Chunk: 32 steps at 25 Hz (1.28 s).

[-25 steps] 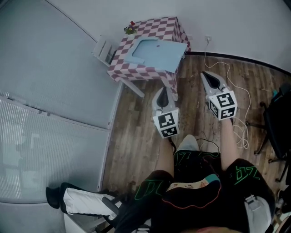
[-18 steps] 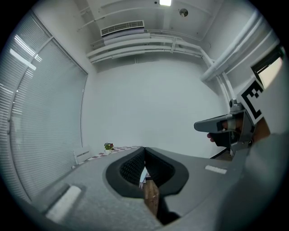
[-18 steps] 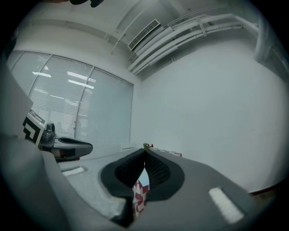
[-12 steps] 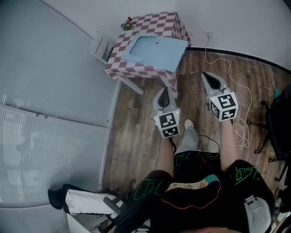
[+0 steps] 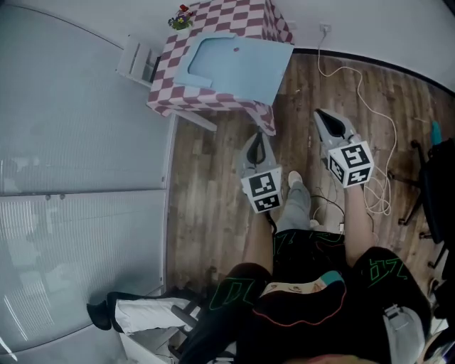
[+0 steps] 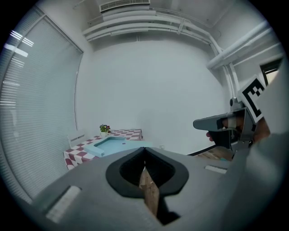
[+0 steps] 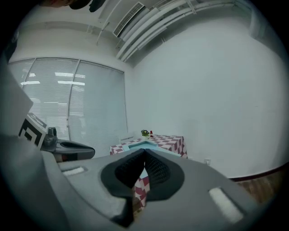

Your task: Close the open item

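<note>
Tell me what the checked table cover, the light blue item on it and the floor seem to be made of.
Table cover: fabric, matte; it hangs loosely over the table's edges.
Light blue item: perhaps plastic or foam, smooth and matte; too far off to settle.
Floor: wood or wood-look laminate, showing plank seams and brown grain.

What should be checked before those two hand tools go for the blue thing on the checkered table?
1. Blue item in sight on the checkered table: ok.
2. Item within reach: not ok, wooden floor lies between.
3. Left gripper empty, fingers together: ok.
4. Right gripper empty, fingers together: ok.
5. White cable off the walking line: ok, probably; it lies to the right.
6. Where the item's hinge sits: cannot tell.
</note>
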Motion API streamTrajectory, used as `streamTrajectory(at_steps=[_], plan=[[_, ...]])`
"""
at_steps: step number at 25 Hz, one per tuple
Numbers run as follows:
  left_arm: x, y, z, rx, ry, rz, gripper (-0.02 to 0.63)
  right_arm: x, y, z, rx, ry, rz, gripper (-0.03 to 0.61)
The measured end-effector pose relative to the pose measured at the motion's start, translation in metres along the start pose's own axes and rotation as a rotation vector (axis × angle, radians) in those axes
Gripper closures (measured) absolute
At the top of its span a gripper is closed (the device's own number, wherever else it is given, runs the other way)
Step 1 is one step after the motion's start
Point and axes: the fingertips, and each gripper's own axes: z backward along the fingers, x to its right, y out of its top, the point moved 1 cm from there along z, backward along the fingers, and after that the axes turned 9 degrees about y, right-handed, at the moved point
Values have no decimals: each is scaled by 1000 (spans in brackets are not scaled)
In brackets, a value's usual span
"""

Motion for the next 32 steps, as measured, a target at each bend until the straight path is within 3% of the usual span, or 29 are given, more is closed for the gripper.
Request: streamTrajectory(at_steps=[10,24,32], plan=[[-15,-23,-87,-96,-9,76,604,38,-14,-81,-102,16,-11,575],[-47,-27,-177,-138,-7,129,604,72,-5,-164,-172,13,14,575],[-46,-13,-215,-130,-33,138,604,92,17,-177,-172,-25,49,575]])
